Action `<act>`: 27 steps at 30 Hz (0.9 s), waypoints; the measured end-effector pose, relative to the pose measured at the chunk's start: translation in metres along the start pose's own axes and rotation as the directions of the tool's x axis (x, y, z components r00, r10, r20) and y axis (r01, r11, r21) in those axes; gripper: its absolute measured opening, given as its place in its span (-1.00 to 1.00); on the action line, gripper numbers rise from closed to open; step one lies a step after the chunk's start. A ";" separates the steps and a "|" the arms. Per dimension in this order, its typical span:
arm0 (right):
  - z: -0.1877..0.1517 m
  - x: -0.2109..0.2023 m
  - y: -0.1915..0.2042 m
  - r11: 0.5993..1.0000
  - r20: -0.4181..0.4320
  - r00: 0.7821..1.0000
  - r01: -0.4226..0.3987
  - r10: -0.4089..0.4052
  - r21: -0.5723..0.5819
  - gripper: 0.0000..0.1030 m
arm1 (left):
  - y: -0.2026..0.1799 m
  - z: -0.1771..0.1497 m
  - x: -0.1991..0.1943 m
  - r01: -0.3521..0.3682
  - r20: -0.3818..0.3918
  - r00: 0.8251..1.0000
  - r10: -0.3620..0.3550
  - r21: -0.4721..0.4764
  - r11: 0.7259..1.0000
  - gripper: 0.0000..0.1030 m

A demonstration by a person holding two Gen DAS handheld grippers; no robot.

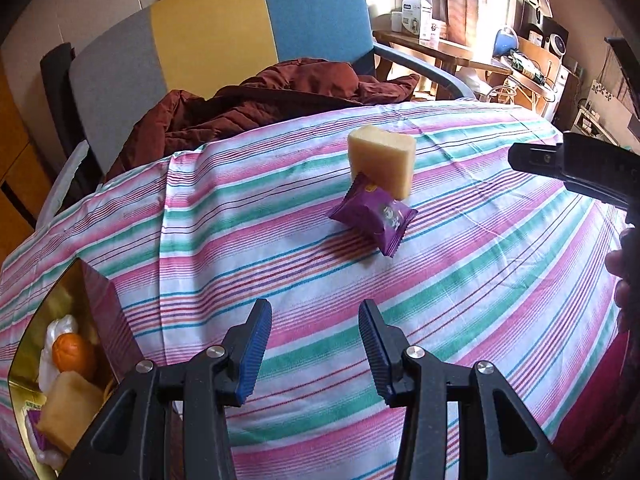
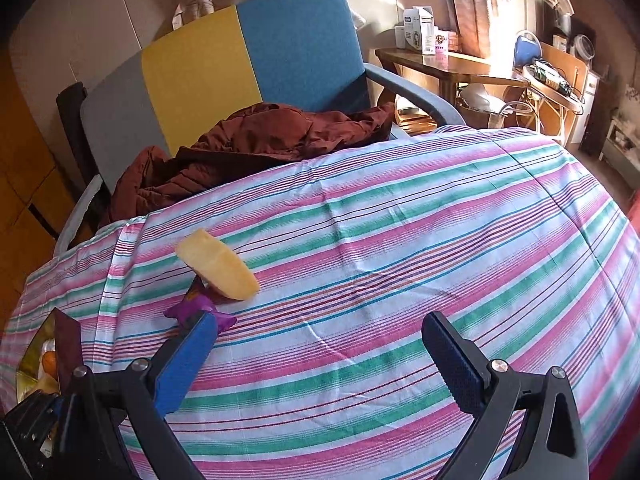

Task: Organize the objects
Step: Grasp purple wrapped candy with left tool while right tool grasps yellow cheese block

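Left hand-held gripper (image 1: 316, 350): nearest the left wrist lens, at 6 o'clock; blue ribbed pads parted, nothing between them, striped cloth showing in the gap.
Right hand-held gripper (image 2: 320, 364): jaws spread wide, nothing held; its left blue pad overlaps the purple packet's edge in that view, contact not clear.
Purple packet (image 1: 374, 218): sealed snack wrapper lying on the cloth at 12 o'clock of the left hand-held gripper, well apart from its pads; white print on it too small to read.
Yellow cake block (image 1: 382, 162): pale wrapped slab standing tilted, touching the packet's far end, at 12 o'clock beyond it.
Gold box (image 1: 28, 344): open, at 8 o'clock in the left view, dark red flap raised; inside, an orange round item (image 1: 72, 352), a second yellow cake (image 1: 68, 412) and white wrappers.
Desk (image 1: 460, 264): covered by a cloth in pink, green, white and thin blue stripes, creased, hanging over the far edge.
Chair (image 1: 248, 28): behind the desk at 12 o'clock, back panels grey, yellow and blue, grey armrest.
Brown jacket (image 1: 256, 100): heaped on the chair seat, against the cloth's far edge.
Room: sunlit window and curtain at 1 o'clock, wooden side table (image 2: 448, 66) carrying white cartons (image 2: 418, 30); their lettering unreadable.
Person: fingers (image 1: 622, 280) at the 3 o'clock edge of the left view, behind the other black gripper body.
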State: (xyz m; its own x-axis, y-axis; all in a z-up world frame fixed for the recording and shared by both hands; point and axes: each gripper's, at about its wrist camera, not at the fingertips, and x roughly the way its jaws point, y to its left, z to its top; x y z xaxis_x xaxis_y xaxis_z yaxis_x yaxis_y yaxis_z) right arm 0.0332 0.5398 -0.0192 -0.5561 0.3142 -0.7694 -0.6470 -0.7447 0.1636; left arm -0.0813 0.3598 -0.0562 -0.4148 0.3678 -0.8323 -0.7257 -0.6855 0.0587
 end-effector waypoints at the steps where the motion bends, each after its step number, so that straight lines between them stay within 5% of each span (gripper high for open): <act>1: 0.000 0.000 -0.001 1.000 0.001 1.000 0.001 -0.001 0.007 0.99 | -0.001 0.004 0.003 0.006 0.000 1.000 -0.006 0.000 1.000 -0.12; 9: 0.003 0.003 -0.010 0.998 -0.016 1.000 -0.002 0.003 0.056 0.99 | -0.013 0.032 0.027 0.085 -0.013 0.996 -0.085 0.004 0.996 -0.06; 12: 0.002 0.003 -0.010 0.998 -0.019 1.000 -0.002 0.003 0.056 0.99 | -0.010 0.042 0.038 0.167 -0.045 0.984 -0.172 -0.096 0.981 0.06; 17: 0.003 0.005 -0.010 0.998 -0.026 1.000 -0.007 0.008 0.058 0.99 | -0.005 0.058 0.055 0.201 -0.064 0.972 -0.224 -0.256 0.945 0.10; 22: 0.003 0.005 -0.010 0.998 -0.031 0.999 -0.013 0.015 0.059 0.99 | -0.006 0.067 0.078 0.162 -0.090 0.975 -0.203 -0.338 0.927 0.16; 27: 0.003 0.007 -0.011 0.998 -0.037 0.999 -0.017 0.020 0.062 0.99 | -0.013 0.078 0.088 0.112 -0.095 0.984 -0.150 -0.326 0.939 0.16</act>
State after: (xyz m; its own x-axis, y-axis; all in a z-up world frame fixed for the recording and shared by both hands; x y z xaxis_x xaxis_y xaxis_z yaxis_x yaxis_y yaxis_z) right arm 0.0349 0.5521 -0.0243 -0.5491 0.2775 -0.7883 -0.6682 -0.7123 0.2148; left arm -0.1518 0.4502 -0.0872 -0.2471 0.4051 -0.8803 -0.5488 -0.8072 -0.2174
